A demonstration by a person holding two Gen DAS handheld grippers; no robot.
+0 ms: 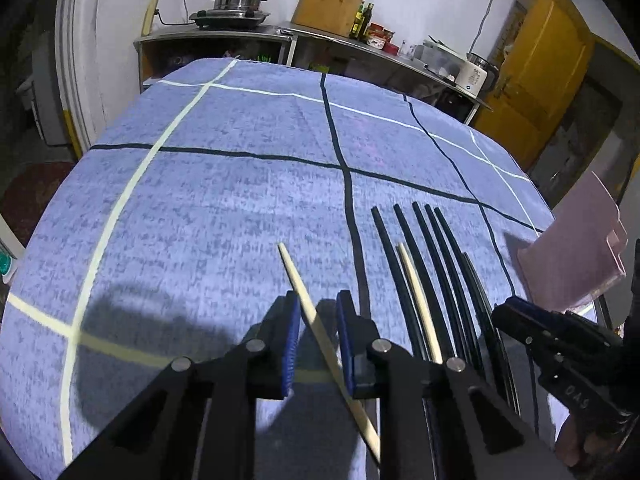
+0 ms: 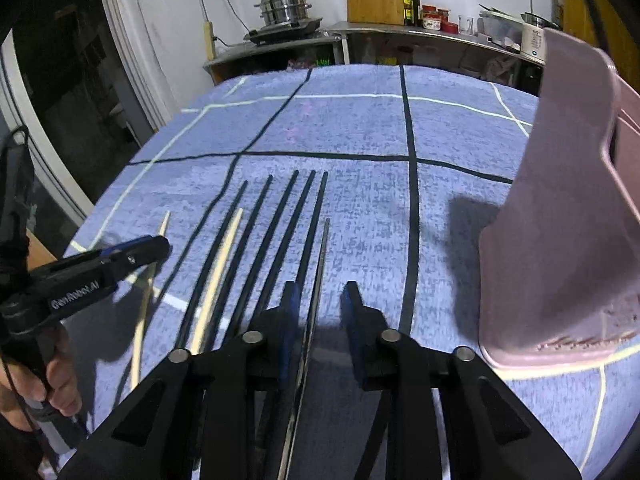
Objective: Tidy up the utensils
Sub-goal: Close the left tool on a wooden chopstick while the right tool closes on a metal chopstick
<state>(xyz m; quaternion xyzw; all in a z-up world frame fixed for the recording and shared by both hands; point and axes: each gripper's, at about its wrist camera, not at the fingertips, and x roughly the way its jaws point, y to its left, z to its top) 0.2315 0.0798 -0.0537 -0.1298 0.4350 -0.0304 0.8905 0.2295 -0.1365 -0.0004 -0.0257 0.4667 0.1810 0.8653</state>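
A pale wooden chopstick [image 1: 296, 276] crosses slantwise between the blue pads of my left gripper [image 1: 318, 300], which is shut on it. From the right wrist view this chopstick [image 2: 142, 320] hangs under the left gripper [image 2: 160, 246]. To its right, several black chopsticks [image 1: 428, 264] [image 2: 280, 220] lie side by side on the blue cloth, with a second pale chopstick [image 1: 416, 296] [image 2: 224, 252] among them. A dark glossy chopstick [image 2: 323, 248] [image 1: 476, 280] runs between the jaws of my right gripper [image 2: 320, 292] [image 1: 500, 312]; a gap shows beside the right pad.
A pink plastic holder [image 2: 560, 220] [image 1: 572, 248] stands on the table [image 1: 200, 200] just right of the chopsticks. A hand [image 2: 60, 384] holds the left gripper's handle. A counter [image 2: 400, 32] with a steamer pot, a chopping board and bottles lines the far wall.
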